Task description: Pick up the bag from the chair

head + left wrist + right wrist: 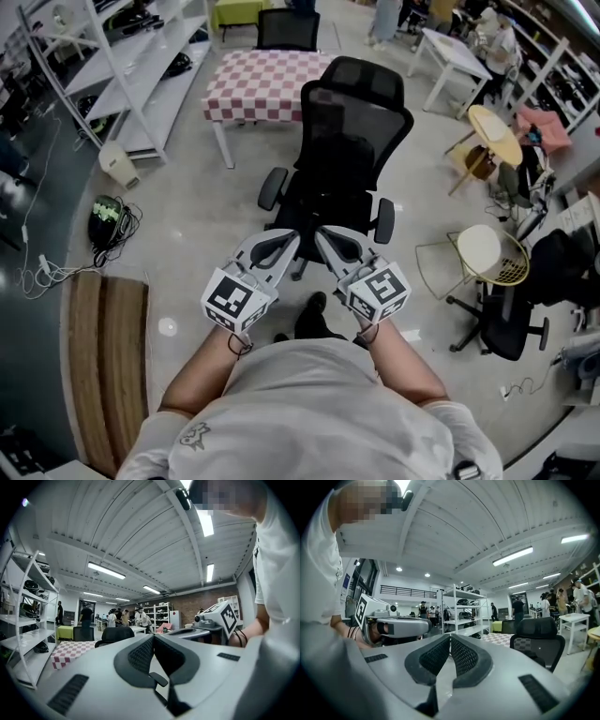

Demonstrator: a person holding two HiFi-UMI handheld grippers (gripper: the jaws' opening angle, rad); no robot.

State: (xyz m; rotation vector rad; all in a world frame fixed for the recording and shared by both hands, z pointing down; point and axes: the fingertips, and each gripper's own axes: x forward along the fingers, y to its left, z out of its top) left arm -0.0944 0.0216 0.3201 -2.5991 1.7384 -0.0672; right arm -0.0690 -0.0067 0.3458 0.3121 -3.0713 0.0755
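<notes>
A black mesh office chair [349,150] stands right in front of me, its back facing away. Its seat [328,211] is dark, and I cannot make out a bag on it. My left gripper [287,244] and right gripper [325,242] are held side by side just above the seat's near edge. In the left gripper view the jaws of the left gripper [153,637] meet with nothing between them. The right gripper [450,637] is likewise shut and empty, with the chair [536,632] to its right.
Behind the chair stands a red-checked table [262,80], with white shelving [131,66] at the left. A round yellow table [494,131], a wire-frame stool [492,255] and another black chair [506,323] are at the right. A helmet [108,220] lies on the floor at the left.
</notes>
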